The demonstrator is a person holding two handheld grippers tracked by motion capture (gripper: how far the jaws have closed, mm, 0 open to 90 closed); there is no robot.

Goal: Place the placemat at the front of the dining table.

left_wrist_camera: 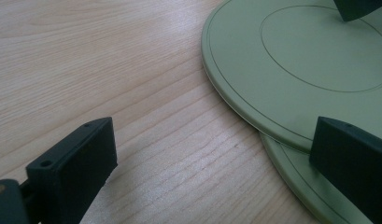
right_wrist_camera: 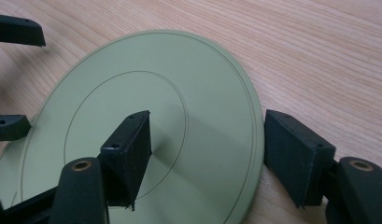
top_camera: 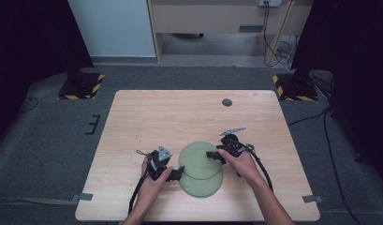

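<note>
Nearest to the camera we saw the person's two forearms, each hand holding a gripper over the wooden table. Two green plates lay on it near the front edge — the upper plate rested partly on the lower plate. The left gripper stood just left of the plates, its jaws spread wide: one over the bare wood, the other at the rim where the plates overlap. The right gripper was at the upper plate's right side — its jaws apart, one above the plate's middle, one outside its rim. A small dark disc sat well behind the plates.
</note>
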